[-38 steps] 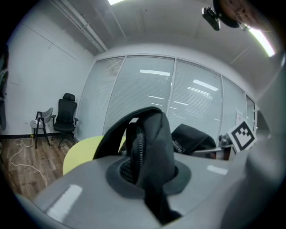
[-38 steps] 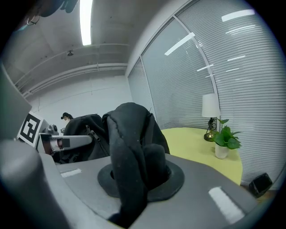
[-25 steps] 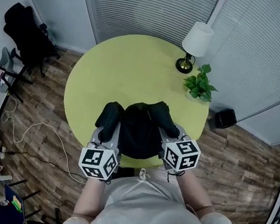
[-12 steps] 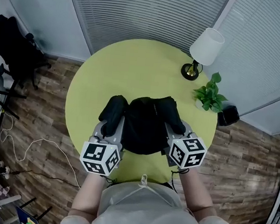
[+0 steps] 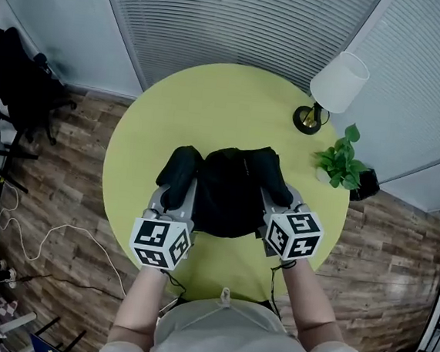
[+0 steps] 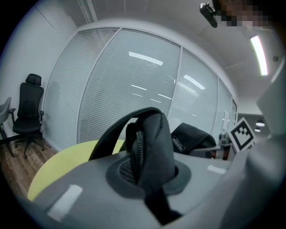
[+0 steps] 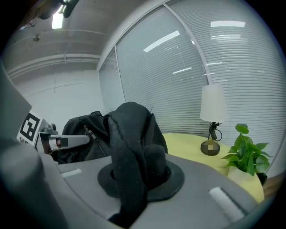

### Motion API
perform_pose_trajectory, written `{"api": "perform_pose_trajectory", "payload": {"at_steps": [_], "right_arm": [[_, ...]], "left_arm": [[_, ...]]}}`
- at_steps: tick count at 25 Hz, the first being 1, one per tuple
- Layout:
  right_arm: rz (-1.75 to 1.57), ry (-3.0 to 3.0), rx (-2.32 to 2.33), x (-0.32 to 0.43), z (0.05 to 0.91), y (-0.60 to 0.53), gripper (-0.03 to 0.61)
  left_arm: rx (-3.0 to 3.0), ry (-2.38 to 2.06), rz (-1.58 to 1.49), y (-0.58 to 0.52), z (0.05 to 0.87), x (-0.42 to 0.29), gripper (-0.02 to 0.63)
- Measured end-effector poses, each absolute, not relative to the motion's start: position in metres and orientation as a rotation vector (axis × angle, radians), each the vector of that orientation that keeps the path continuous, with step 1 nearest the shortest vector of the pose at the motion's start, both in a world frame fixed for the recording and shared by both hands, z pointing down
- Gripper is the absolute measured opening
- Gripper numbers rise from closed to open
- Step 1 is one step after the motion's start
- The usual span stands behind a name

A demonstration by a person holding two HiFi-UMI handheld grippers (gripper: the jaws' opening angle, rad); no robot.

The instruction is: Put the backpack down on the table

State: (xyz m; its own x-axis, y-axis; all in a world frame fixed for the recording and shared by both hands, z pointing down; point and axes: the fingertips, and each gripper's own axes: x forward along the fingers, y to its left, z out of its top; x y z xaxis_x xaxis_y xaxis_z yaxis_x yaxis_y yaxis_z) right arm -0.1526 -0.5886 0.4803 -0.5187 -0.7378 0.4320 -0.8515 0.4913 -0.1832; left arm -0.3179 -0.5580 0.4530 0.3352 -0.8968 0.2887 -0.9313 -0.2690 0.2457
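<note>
Here: round yellow-green table (image 5: 211,109), plank floor (image 5: 58,171), slatted blinds (image 5: 243,19).

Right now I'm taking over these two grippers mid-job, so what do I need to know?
Left gripper: shut on a strap of the backpack.
Right gripper: shut on its other strap.
Backpack is held over the near half of the table; whether it touches I can't tell.
Lamp and plant stand far right, apart from it.
Done: it's over the table.
Left: lower it, open both.

The far and left parts of the bench (image 5: 203,108) are left bare; its right edge is taken up by a lamp (image 5: 337,82) and a plant (image 5: 344,162).
</note>
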Motion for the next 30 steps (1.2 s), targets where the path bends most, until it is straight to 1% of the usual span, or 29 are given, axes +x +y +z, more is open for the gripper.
{"api": "perform_pose_trajectory", "payload": {"at_steps": [11, 20, 30], "right_arm": [[0.535, -2.391, 1.369, -0.150, 0.523, -0.614, 0.037], [0.529, -2.388, 1.373, -0.146, 0.535, -0.619, 0.038], [0.526, -2.304, 1.442, -0.133, 0.562, -0.619, 0.043]], "left_arm": [[2.245, -1.598, 0.243, -0.586, 0.497, -0.315, 0.031], [2.274, -1.590, 0.261, -0.593, 0.508, -0.314, 0.032], [2.186, -1.601, 0.289, -0.594, 0.541, -0.327, 0.032]]}}
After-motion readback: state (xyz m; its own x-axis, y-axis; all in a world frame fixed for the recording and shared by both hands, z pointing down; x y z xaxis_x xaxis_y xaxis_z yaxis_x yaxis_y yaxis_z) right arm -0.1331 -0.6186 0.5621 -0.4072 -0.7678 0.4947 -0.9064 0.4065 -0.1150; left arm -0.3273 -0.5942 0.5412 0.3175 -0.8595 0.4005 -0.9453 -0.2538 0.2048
